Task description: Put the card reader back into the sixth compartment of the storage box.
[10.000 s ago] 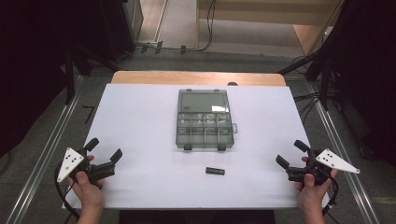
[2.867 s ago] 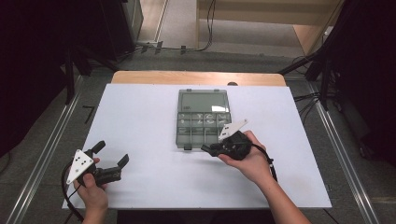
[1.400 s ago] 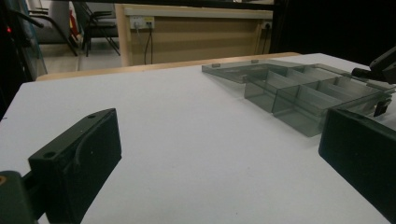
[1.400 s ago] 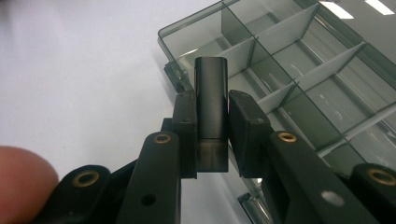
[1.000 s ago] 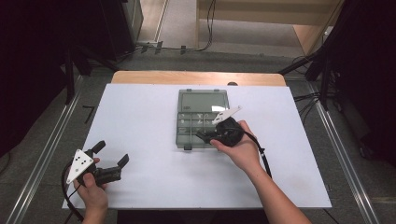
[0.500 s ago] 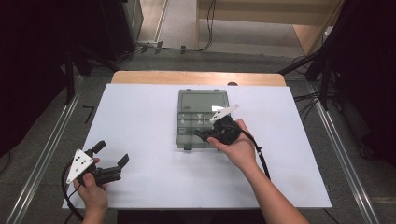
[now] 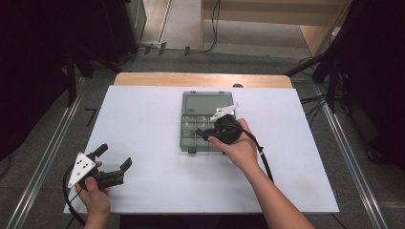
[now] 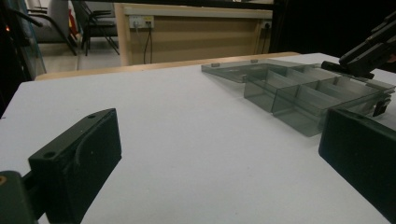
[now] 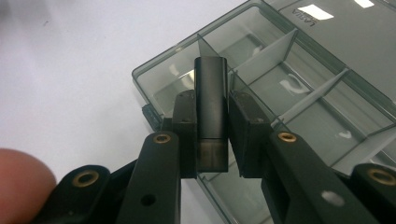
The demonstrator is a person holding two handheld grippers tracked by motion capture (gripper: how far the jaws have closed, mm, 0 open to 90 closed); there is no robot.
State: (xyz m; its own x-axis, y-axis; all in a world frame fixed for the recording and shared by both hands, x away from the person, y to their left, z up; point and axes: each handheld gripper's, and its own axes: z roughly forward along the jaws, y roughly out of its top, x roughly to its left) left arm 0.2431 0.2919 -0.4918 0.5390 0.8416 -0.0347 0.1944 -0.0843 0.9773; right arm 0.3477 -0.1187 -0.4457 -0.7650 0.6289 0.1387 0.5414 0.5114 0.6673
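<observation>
An open grey compartment box lies in the middle of the white table, its lid flat on the far side. My right gripper hovers over the box's front compartments, shut on a small black bar. In the right gripper view the black bar stands upright between the pads of that gripper, above a front corner compartment of the box. My left gripper rests at the near left of the table, open with nothing between its pads. The left gripper view shows the box ahead to the right.
The white table top spreads wide around the box, with a wooden edge at the far side. Metal rails run along both sides of the table. A cable trails from the right gripper along the forearm.
The black bar, earlier lying on the table in front of the box, is now in my right gripper. Over the last second that gripper drifted slightly left above the box. The left gripper stayed put.
</observation>
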